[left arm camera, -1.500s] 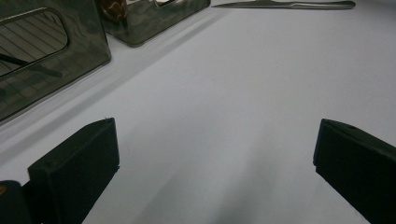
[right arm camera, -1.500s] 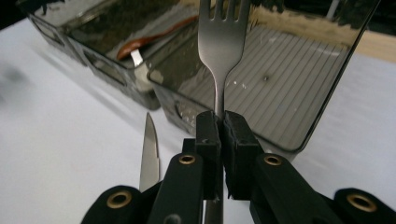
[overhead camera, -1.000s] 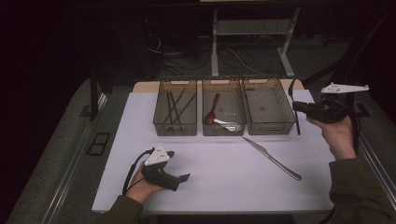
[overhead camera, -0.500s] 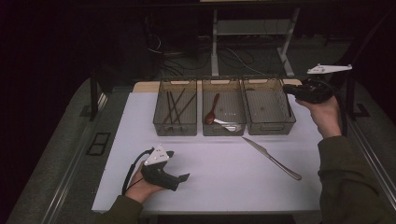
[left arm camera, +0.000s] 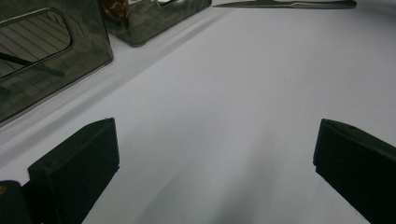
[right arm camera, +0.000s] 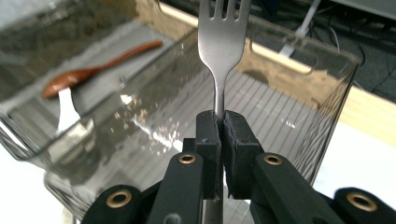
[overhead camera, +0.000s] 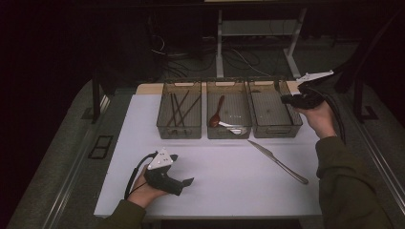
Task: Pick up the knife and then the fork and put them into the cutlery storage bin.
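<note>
Pinching fork, right gripper jaws.

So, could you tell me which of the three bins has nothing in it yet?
The right bin, beside the right gripper, holds nothing; the left bin holds dark sticks, the middle bin spoons.

A white table sits lit in a dark room. Beyond its far edge, pale metal frame legs and tangled cables lie on a grey floor.
</note>
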